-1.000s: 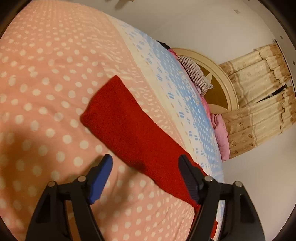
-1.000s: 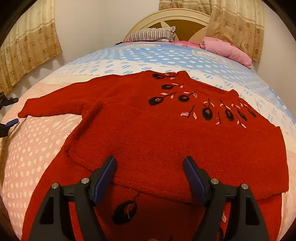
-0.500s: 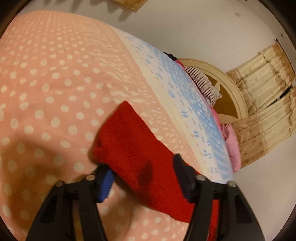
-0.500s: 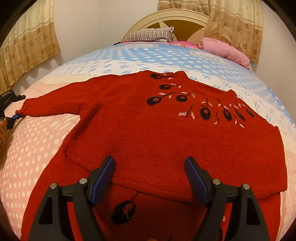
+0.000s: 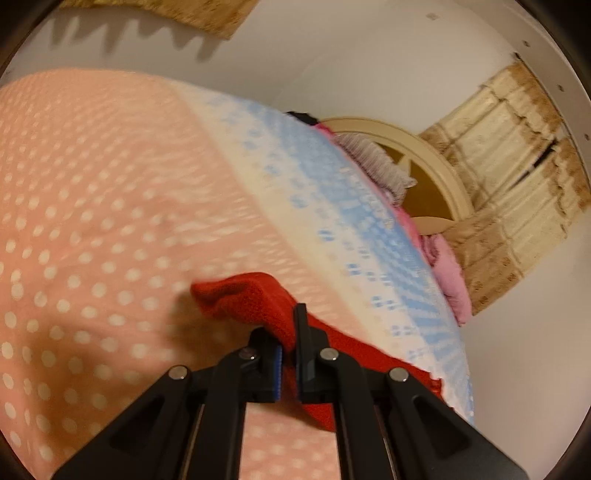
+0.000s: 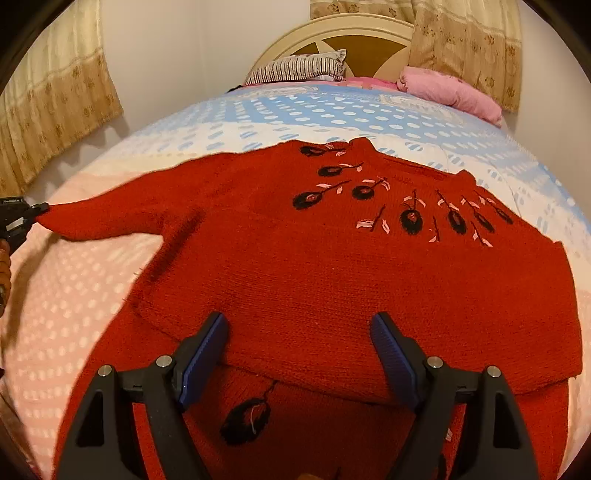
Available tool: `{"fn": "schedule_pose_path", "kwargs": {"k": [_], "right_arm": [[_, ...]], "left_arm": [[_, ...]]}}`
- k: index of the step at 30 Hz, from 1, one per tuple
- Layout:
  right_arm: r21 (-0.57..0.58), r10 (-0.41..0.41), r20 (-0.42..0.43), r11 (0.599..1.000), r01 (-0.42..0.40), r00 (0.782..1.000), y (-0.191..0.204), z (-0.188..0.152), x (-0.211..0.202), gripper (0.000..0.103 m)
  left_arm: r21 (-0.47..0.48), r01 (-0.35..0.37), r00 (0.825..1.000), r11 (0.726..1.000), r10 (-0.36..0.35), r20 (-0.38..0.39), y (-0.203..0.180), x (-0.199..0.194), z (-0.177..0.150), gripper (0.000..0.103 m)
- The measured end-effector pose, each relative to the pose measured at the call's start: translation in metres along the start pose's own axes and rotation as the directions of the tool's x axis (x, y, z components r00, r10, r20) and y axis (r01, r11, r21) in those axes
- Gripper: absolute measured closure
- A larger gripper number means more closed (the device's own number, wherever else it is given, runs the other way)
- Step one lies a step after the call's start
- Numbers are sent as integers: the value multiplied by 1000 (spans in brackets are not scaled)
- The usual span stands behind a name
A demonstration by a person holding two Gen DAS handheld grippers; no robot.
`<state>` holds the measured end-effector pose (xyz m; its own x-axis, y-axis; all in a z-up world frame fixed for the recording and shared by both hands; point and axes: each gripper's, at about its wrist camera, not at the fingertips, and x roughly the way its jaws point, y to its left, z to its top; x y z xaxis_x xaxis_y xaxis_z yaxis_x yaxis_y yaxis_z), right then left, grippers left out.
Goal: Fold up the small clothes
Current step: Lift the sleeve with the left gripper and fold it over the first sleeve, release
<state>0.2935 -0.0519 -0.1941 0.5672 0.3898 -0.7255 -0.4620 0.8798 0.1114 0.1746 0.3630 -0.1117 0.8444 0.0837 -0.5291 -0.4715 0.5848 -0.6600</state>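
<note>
A red knit sweater (image 6: 314,258) with black and pink flower embroidery lies on the bed, its lower part folded up over the body. Its left sleeve (image 6: 110,218) stretches out to the left. My left gripper (image 5: 288,350) is shut on the sleeve cuff (image 5: 243,299), which bunches up in front of the jaws; it also shows at the far left of the right wrist view (image 6: 18,218). My right gripper (image 6: 299,332) is open and empty, hovering just above the folded hem.
The bed has a pink dotted cover (image 5: 92,221) with a blue and white band (image 6: 332,114). A striped pillow (image 6: 295,70), a pink pillow (image 6: 450,92) and a cream headboard (image 6: 351,33) are at the far end. Curtains (image 6: 48,110) hang on both sides.
My left gripper moved forward over the sleeve cuff and closed on it, bunching the cuff. The right gripper has stayed open above the folded sweater.
</note>
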Motion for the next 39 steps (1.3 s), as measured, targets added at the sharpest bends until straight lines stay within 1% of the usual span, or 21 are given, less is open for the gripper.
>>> {"fn": "schedule_pose_path", "kwargs": {"k": [2,6,8,9,13,16,22,24,29,35,37,39], "right_arm": [[17,8,16,1000,-8,1000,-5,0,-12,22],[5,-7,71,1000,7,997,-17,-3,-46,22],[17,-14,91,1000,13,996,-25,-4,-60,22],[34,-19,102,999,15,995,-32,-6,-68,22],[101,-32,120,995,20,992,-53,-16,-86,22],[115,-39,115,993,26,993,-63,-26,-94,22],[115,-45,97,993,33,994,-70,-47,-102,22],[111,-51,92,993,41,994,-70,-52,-103,22],[120,-44,98,992,32,994,-71,-62,-105,22],[142,-32,95,990,18,995,-75,-69,-104,22],[152,-31,96,988,16,995,-77,-73,-104,22],[164,-26,100,986,9,995,-80,-76,-105,22]], "left_arm": [[26,24,1000,999,-25,6,-18,-4,1,99],[75,80,997,994,-81,13,-62,-10,1,99],[96,102,995,990,-103,9,-82,-10,-2,99],[108,123,992,986,-124,4,-96,-10,-5,99],[141,172,985,975,-170,-26,-135,-6,-20,99],[144,213,977,966,-208,-54,-157,-5,-27,99],[167,307,951,937,-296,-86,-209,-6,-39,99],[176,339,940,924,-326,-100,-228,-5,-44,99],[186,390,919,902,-370,-132,-262,-3,-60,99],[194,452,889,871,-420,-186,-302,3,-91,99],[192,472,876,860,-433,-212,-315,7,-105,99],[212,484,868,849,-436,-236,-328,12,-122,99]]}}
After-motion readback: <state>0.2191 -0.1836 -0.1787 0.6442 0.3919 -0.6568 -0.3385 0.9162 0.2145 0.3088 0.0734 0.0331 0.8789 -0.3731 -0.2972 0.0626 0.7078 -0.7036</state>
